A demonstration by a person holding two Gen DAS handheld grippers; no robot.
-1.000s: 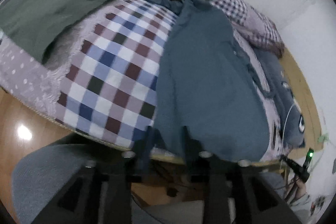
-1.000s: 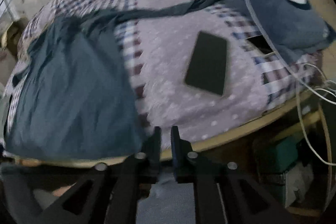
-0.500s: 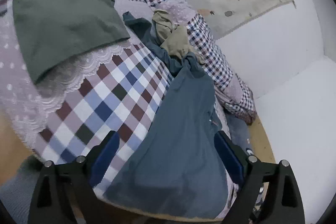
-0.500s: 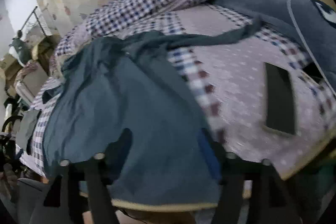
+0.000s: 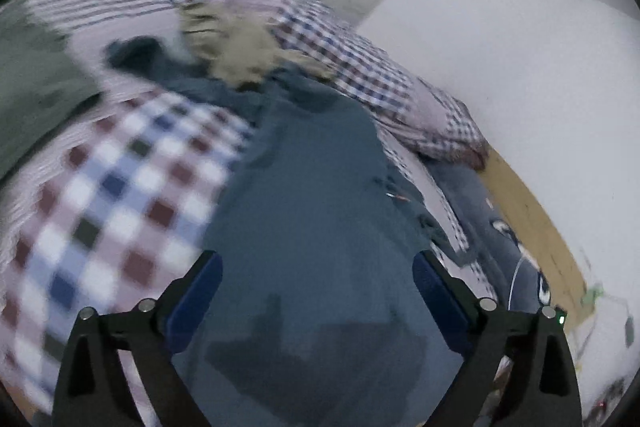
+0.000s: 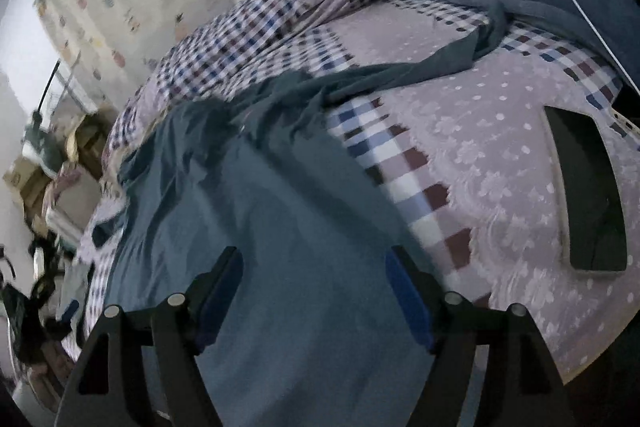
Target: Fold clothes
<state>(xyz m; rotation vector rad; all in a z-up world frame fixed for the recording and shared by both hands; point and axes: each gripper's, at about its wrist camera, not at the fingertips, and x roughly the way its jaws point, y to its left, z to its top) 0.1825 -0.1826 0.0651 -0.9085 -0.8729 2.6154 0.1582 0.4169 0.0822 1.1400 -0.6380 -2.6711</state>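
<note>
1. A second ago both tools were closed at the bed's edge; now the left tool (image 5: 316, 291) and right tool (image 6: 314, 287) stand with fingers wide apart, holding nothing, over the blue garment (image 6: 260, 235).
2. That suggests a grab at its near hem is coming.
3. The garment lies spread in the lower centre of both frames, soft and lightly creased, one sleeve (image 6: 420, 67) trailing to the upper right.
4. The checked quilt (image 5: 120, 187) beneath has lace trim; a flat dark phone (image 6: 588, 195) lies at right.
</note>
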